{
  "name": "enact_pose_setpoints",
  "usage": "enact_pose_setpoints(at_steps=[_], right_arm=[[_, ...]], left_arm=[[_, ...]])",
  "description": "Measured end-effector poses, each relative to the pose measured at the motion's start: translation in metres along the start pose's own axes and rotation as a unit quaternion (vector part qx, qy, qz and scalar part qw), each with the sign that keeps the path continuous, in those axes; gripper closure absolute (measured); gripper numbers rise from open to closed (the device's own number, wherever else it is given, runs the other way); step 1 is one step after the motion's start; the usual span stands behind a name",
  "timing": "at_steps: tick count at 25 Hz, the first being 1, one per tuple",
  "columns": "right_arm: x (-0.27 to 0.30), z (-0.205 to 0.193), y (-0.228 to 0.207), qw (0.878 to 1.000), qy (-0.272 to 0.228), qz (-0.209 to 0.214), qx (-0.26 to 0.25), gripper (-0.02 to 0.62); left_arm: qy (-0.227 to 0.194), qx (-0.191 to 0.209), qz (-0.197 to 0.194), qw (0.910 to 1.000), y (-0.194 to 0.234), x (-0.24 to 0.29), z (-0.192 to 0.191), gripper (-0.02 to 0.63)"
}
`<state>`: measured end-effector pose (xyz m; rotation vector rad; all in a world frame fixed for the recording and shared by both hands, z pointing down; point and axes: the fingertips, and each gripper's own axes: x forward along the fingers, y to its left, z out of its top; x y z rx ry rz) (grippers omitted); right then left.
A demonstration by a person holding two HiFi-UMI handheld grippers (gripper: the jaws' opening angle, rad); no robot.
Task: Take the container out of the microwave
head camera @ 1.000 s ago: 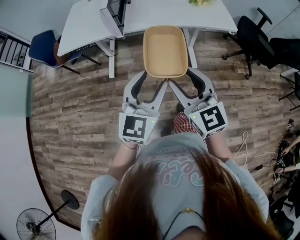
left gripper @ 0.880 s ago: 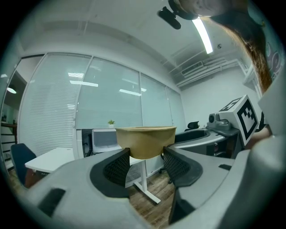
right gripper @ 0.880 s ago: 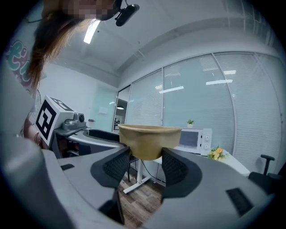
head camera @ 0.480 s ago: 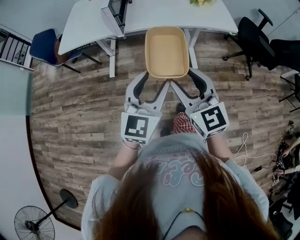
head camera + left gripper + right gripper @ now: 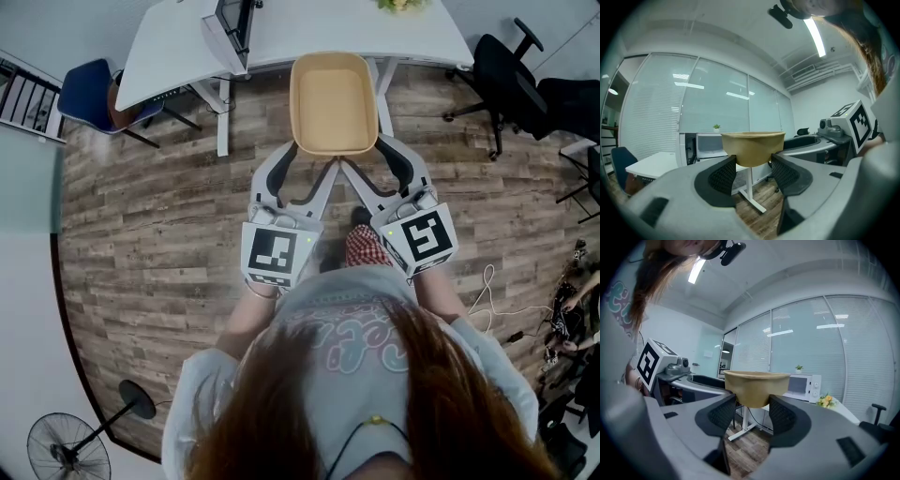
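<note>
Comparing the head view with the second before, almost nothing is found changed. The tan container is held in mid-air over the wooden floor, in front of the white table, between the left gripper and the right gripper. The microwave is seen on the table, apart from the container.

In the left gripper view, the left gripper is closed at a middling width on the lower part of the container.

In the right gripper view, the right gripper is likewise clamped on the container, with no gap seen at the pads. The microwave is left behind, so removal is judged done and only a set-down appears to remain.
</note>
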<state>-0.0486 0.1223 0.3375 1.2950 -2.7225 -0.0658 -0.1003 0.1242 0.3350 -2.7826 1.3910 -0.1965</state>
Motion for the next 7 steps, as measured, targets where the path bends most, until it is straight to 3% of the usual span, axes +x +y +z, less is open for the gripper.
enact_pose_setpoints(at_steps=[7], right_arm=[[-0.0010,0.0019,-0.0013,1.000,-0.001,-0.005,0.000,0.374]], left_arm=[[-0.001,0.000,-0.002,1.0000,-0.0004,0.0007,0.0022,0.376]])
